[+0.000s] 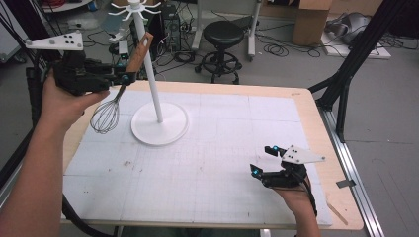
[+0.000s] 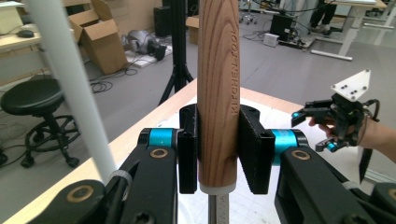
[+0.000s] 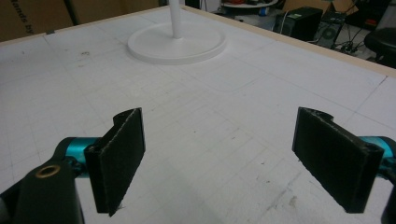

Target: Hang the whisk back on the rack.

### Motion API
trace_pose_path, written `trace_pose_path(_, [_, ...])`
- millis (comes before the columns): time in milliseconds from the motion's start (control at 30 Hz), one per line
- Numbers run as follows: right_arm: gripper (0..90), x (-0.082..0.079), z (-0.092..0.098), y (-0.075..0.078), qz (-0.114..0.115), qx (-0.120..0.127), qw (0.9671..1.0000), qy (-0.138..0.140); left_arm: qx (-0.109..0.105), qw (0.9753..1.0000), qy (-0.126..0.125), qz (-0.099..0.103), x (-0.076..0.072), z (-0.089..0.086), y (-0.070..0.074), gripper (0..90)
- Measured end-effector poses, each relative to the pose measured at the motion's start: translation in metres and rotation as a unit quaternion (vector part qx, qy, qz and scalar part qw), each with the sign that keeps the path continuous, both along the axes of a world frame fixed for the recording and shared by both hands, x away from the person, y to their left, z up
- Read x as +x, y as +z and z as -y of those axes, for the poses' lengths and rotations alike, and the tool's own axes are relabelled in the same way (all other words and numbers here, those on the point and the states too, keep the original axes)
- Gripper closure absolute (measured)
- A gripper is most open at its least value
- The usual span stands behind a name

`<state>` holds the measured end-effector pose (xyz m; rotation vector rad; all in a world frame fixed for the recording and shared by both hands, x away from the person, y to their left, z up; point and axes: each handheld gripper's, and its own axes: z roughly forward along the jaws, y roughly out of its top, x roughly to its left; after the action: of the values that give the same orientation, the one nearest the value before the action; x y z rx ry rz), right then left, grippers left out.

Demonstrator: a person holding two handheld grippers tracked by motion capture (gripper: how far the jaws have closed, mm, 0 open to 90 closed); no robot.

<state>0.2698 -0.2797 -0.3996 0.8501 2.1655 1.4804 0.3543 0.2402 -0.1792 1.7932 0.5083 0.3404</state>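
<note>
Left claw (image 1: 123, 79) is raised over the far-left tabletop (image 1: 222, 143), clamped on the wooden handle of a whisk (image 1: 118, 98); wire head hangs down, just left of the white stand (image 1: 159, 123). Right claw (image 1: 264, 160) sits near-right above the tabletop, jaws wide apart, holding nothing.

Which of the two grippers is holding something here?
The left gripper, shut on the whisk by its wooden handle; the right gripper is open and empty.
</note>
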Motion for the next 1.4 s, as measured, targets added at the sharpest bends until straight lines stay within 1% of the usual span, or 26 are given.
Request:
trace_pose_path(100, [16.2,0.0,0.0,0.0,0.0,-0.002,1.0,0.0,0.0,1.0,0.002,0.003,0.001,-0.003,0.001,70.9])
trace_pose_path(167, [16.2,0.0,0.0,0.0,-0.001,0.0,1.0,0.0,-0.002,1.0,0.007,0.004,0.002,-0.006,0.003,70.9])
trace_pose_path(200, [16.2,0.001,0.0,0.001,0.002,-0.001,1.0,-0.001,-0.002,0.9999,0.012,0.006,0.004,-0.01,0.004,70.9])
trace_pose_path(267, [16.2,0.0,0.0,0.0,-0.001,-0.001,1.0,0.0,-0.004,0.9998,0.02,0.005,0.006,-0.014,0.005,70.9])
trace_pose_path(367, [16.2,0.0,0.0,-0.001,-0.001,-0.003,1.0,-0.001,-0.004,0.9997,0.026,0.002,0.008,-0.019,0.006,70.9])
trace_pose_path(433, [16.2,0.0,0.0,-0.001,-0.004,-0.002,1.0,0.0,-0.004,0.9992,0.039,0.0,0.011,-0.024,0.008,70.9])
trace_pose_path(467, [16.2,0.0,0.0,-0.001,-0.004,-0.002,1.0,0.0,-0.004,0.9992,0.039,0.0,0.011,-0.024,0.008,70.9])
trace_pose_path(533, [16.2,0.001,0.0,-0.001,-0.002,-0.004,1.0,0.0,-0.007,0.9989,0.047,0.003,0.012,-0.027,0.01,70.9])
trace_pose_path(600, [16.2,0.002,0.0,-0.001,0.0,-0.003,1.0,0.0,-0.008,0.9987,0.05,0.012,0.011,-0.028,0.014,70.9])
trace_pose_path(633, [16.2,0.002,0.0,-0.001,-0.002,-0.003,1.0,0.001,-0.008,0.9987,0.05,0.012,0.011,-0.028,0.014,70.9])
trace_pose_path(667, [16.2,0.001,0.0,-0.001,-0.002,-0.004,1.0,0.0,-0.007,0.9983,0.057,0.013,0.011,-0.031,0.016,70.9])
trace_pose_path(733, [16.2,0.001,0.0,-0.001,-0.003,-0.004,1.0,0.0,-0.009,0.9982,0.058,0.014,0.011,-0.032,0.016,70.9])
trace_pose_path(767, [16.2,0.001,0.001,-0.002,-0.003,-0.003,1.0,0.0,-0.014,0.998,0.061,0.013,0.011,-0.034,0.016,70.9])
trace_pose_path(800, [16.2,0.001,0.001,-0.002,-0.001,-0.002,1.0,0.0,-0.011,0.9978,0.064,0.014,0.011,-0.035,0.016,70.9])
trace_pose_path(833, [16.2,0.002,0.001,-0.002,-0.002,-0.002,1.0,-0.001,-0.011,0.9978,0.064,0.014,0.011,-0.035,0.016,70.9])
trace_pose_path(867, [16.2,0.001,0.001,-0.002,-0.004,-0.003,1.0,0.0,-0.009,0.9976,0.067,0.009,0.012,-0.035,0.016,70.9])
trace_pose_path(1000, [16.2,0.001,0.0,-0.002,-0.003,-0.002,1.0,0.001,-0.006,0.9975,0.07,0.007,0.015,-0.032,0.014,70.9])
trace_pose_path(1033, [16.2,0.001,0.001,-0.001,-0.002,0.0,1.0,0.0,-0.006,0.9972,0.075,0.003,0.018,-0.031,0.013,70.9])
trace_pose_path(1100, [16.2,0.0,0.001,-0.001,-0.001,-0.001,1.0,-0.001,-0.005,0.9971,0.076,0.001,0.02,-0.03,0.012,70.9])
trace_pose_path(1133, [16.2,0.0,0.002,0.0,0.0,0.0,1.0,-0.003,-0.002,0.997,0.078,-0.005,0.023,-0.027,0.011,70.9])
trace_pose_path(1367, [16.2,0.0,0.004,0.0,0.0,0.003,1.0,-0.004,0.0,0.9971,0.075,-0.008,0.028,-0.018,0.005,70.9])
trace_pose_path(1400, [16.2,0.001,0.004,0.0,0.0,0.002,1.0,-0.003,0.004,0.997,0.077,-0.009,0.029,-0.017,0.003,70.9])
